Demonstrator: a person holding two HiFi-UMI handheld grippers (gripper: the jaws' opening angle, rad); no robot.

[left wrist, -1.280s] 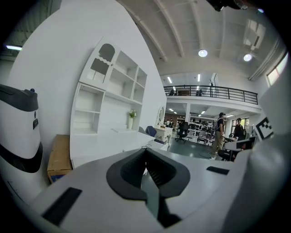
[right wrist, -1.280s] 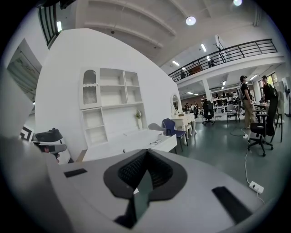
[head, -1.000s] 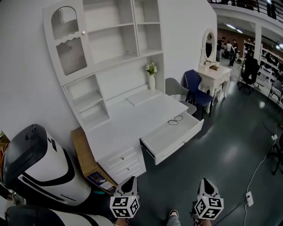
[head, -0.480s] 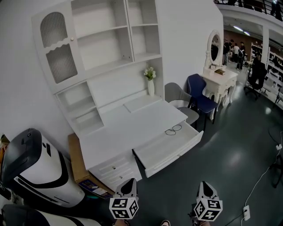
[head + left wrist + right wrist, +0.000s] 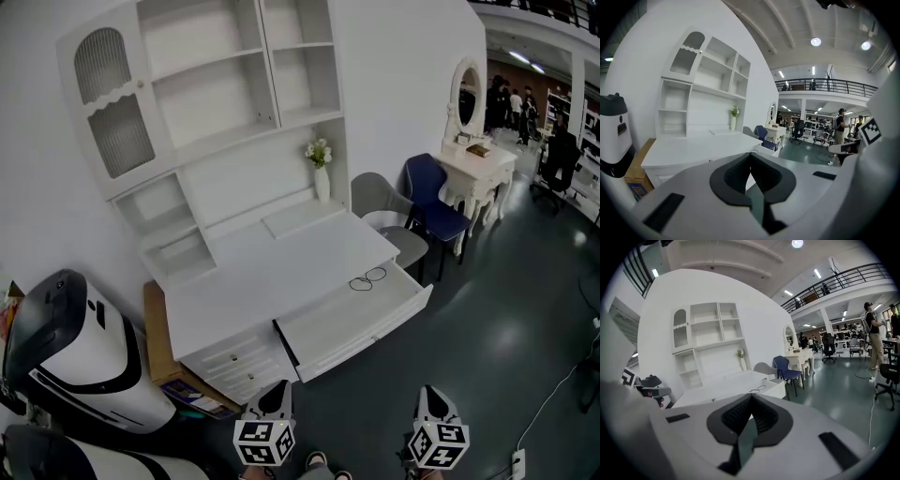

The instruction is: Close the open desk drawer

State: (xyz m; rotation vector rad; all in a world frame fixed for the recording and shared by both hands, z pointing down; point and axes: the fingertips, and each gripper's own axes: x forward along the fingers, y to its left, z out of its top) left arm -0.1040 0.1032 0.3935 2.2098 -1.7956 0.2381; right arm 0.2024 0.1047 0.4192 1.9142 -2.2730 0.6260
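Though open — drawer (image 5: 342, 321) untouched.

The white desk (image 5: 272, 272) stood on a dark, glossy floor (image 5: 487, 309). At the back of its top stood a vase (image 5: 322, 183) of flowers, beside a flat white board (image 5: 300, 217). Glasses (image 5: 367, 278) lay where the top met the open drawer (image 5: 347, 323); which of the two carried them was unclear. On the floor, a box (image 5: 157, 333) lay just beside the desk, and a grey chair (image 5: 373, 199) and a blue chair (image 5: 433, 192) stood near.

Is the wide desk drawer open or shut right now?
Open: the drawer juts out from under the desktop, its white inside exposed.
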